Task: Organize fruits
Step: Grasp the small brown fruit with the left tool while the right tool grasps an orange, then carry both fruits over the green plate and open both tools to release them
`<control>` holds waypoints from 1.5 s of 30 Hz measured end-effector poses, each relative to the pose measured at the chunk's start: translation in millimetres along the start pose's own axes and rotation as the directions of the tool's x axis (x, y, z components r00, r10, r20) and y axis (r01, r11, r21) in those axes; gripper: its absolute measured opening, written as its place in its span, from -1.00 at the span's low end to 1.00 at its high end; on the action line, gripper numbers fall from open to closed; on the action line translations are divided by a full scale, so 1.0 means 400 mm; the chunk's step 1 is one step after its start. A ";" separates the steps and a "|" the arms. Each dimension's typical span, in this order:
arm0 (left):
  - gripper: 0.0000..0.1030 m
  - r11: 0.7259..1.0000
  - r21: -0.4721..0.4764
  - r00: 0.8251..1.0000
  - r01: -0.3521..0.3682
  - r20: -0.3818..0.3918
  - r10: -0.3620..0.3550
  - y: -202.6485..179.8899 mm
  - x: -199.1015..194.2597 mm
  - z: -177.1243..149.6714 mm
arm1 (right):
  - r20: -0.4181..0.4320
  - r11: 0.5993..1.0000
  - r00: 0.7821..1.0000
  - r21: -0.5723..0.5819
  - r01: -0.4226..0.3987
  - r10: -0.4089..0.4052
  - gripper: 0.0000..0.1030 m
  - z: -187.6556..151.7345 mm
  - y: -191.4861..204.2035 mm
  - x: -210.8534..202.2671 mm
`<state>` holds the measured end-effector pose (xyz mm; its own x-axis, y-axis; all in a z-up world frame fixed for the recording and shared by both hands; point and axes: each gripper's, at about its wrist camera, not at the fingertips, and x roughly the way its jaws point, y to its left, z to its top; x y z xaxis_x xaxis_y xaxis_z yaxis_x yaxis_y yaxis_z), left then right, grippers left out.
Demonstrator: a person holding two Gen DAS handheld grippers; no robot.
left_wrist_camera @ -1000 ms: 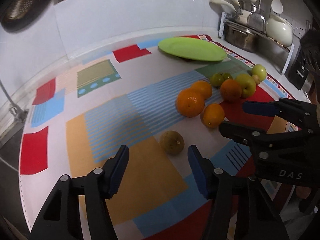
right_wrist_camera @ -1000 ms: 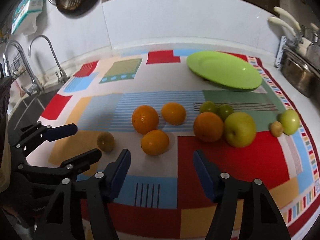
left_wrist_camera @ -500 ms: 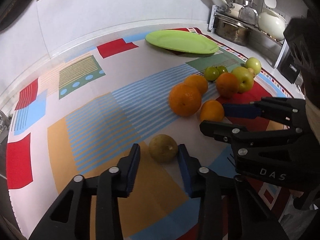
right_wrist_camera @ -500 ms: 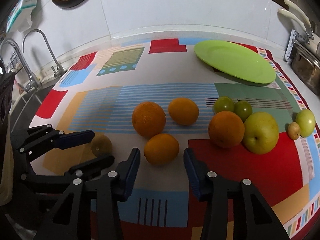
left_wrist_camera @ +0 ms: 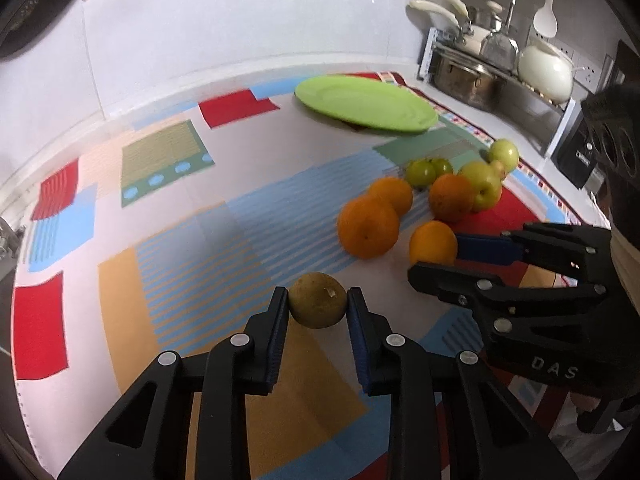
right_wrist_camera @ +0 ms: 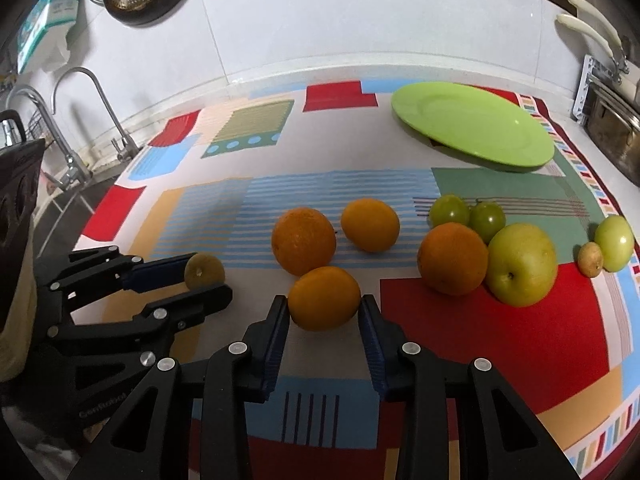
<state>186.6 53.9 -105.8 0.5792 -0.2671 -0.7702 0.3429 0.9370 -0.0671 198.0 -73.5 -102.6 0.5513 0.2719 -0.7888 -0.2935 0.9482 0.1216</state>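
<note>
My left gripper [left_wrist_camera: 318, 302] is shut on a small brownish-green fruit [left_wrist_camera: 317, 299] that rests on the patterned mat; it also shows in the right wrist view [right_wrist_camera: 204, 270]. My right gripper [right_wrist_camera: 324, 310] is shut on a small orange [right_wrist_camera: 324, 298], seen too in the left wrist view [left_wrist_camera: 433, 242]. Three more oranges [right_wrist_camera: 303, 240] [right_wrist_camera: 370, 225] [right_wrist_camera: 453, 258], two small green fruits [right_wrist_camera: 449, 211], a big green apple [right_wrist_camera: 521, 264], a smaller green one [right_wrist_camera: 614, 243] and a tiny tan fruit [right_wrist_camera: 591, 258] lie on the mat. An empty green plate [right_wrist_camera: 472, 126] sits at the back right.
The colourful mat [right_wrist_camera: 500, 332] covers the counter. A sink with taps [right_wrist_camera: 72, 152] lies at the left. A dish rack with pots and a white kettle [left_wrist_camera: 546, 68] stands at the back right. A white tiled wall [right_wrist_camera: 360, 16] runs behind.
Both grippers moved forward and closed: the left onto the brownish-green fruit, the right onto the small orange. The other fruits have not moved.
</note>
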 end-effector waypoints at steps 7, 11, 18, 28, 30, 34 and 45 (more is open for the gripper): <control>-0.43 1.000 0.001 0.996 -0.010 0.087 0.010 -0.034 -0.039 0.074 | 0.072 1.000 0.997 -0.010 -0.014 0.015 -0.29 0.035 -0.027 -0.078; -0.43 1.000 0.026 0.991 -0.018 0.134 0.014 -0.073 -0.039 0.136 | 0.119 1.000 0.993 -0.013 -0.006 0.008 -0.28 0.075 -0.071 -0.114; -0.43 0.999 0.051 0.985 -0.020 0.175 0.011 -0.117 0.009 0.266 | 0.169 0.998 0.984 -0.019 0.059 -0.055 -0.28 0.157 -0.191 -0.129; -0.43 0.999 0.038 0.993 0.032 0.111 -0.036 -0.152 0.167 0.441 | 0.173 0.994 0.979 0.004 0.105 -0.104 -0.28 0.277 -0.361 -0.066; -0.43 0.999 0.039 0.996 0.038 0.075 -0.041 -0.159 0.211 0.462 | 0.163 0.995 0.981 0.009 0.100 -0.101 -0.28 0.294 -0.381 -0.044; -0.43 0.998 0.050 0.999 0.039 0.029 -0.040 -0.167 0.283 0.491 | 0.130 0.995 0.986 0.028 0.100 -0.103 -0.28 0.318 -0.423 0.008; -0.38 0.996 0.083 0.998 0.042 -0.048 -0.038 -0.153 0.398 0.527 | 0.057 0.992 0.993 0.079 0.094 -0.099 -0.28 0.344 -0.496 0.119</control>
<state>413.8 -93.6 -90.5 0.5294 -0.2917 -0.7967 0.4270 0.9030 -0.0469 390.0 -226.0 -81.2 0.6210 0.1855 -0.7615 -0.1774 0.9797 0.0939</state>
